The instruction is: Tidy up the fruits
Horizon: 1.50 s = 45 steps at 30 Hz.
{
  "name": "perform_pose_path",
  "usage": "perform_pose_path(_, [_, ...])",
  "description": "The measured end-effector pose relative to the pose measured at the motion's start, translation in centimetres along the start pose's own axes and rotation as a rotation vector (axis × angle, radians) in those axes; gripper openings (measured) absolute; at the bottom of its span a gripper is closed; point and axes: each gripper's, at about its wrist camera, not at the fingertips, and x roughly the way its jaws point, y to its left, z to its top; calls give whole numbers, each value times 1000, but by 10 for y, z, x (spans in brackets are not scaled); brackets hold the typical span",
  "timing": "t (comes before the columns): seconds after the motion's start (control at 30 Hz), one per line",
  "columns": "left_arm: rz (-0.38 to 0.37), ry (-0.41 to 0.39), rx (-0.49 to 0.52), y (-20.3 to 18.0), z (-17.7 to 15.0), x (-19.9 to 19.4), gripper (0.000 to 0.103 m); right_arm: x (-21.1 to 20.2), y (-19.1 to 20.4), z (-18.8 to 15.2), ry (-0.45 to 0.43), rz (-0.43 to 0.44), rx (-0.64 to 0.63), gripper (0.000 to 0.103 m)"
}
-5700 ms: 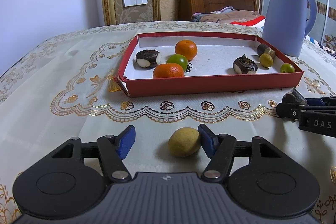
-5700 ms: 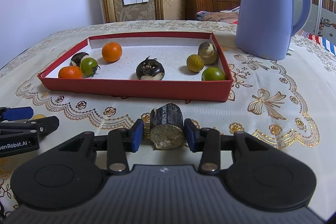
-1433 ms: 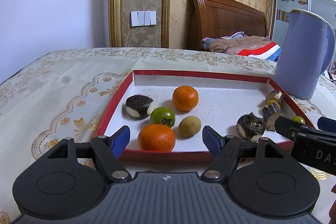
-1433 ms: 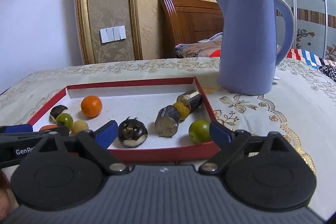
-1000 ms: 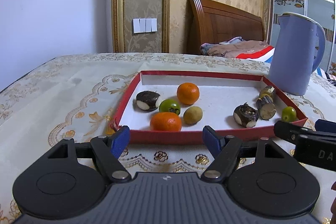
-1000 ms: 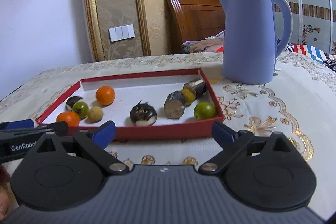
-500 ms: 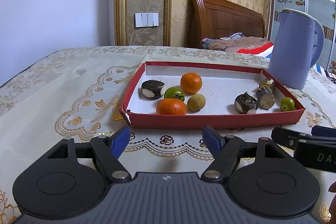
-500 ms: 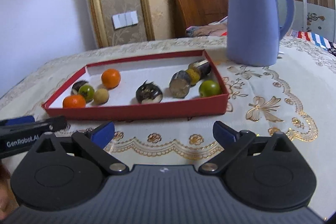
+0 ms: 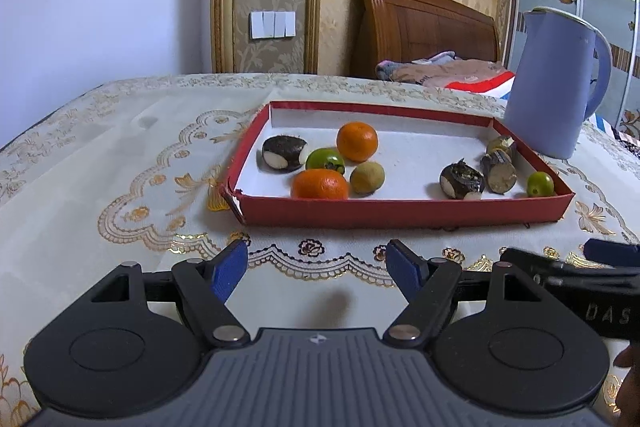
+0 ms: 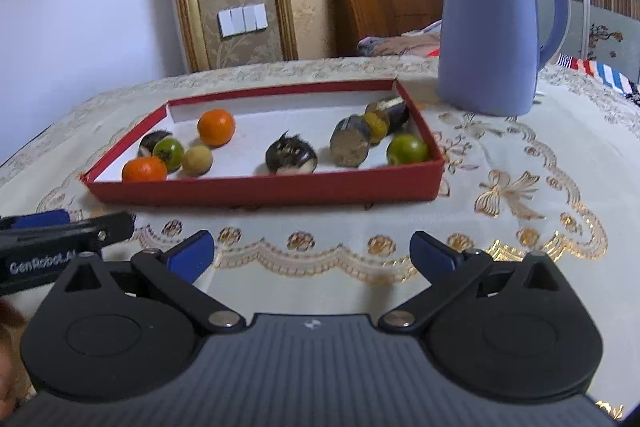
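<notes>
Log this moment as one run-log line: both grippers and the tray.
left gripper: open, empty | right gripper: jaws opening, empty | red tray: holds all visible fruit | cloth in front of it: bare

Left wrist view: looking forward and slightly down from near the table's (image 9: 80, 163) front edge.
Right wrist view: facing likewise, from further right.
Shared: red tray (image 9: 400, 213) (image 10: 260, 189), kettle (image 9: 552, 87) (image 10: 488, 27).
</notes>
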Motion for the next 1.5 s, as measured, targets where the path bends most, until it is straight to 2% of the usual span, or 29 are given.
perform_pose_path(0.23, [19, -7, 11, -2, -1, -1, 76, 0, -1, 0, 2, -4, 9, 103])
perform_pose_path(1.5, [17, -7, 23, -4, -1, -1, 77, 2, -2, 0, 8, -10, 17, 103])
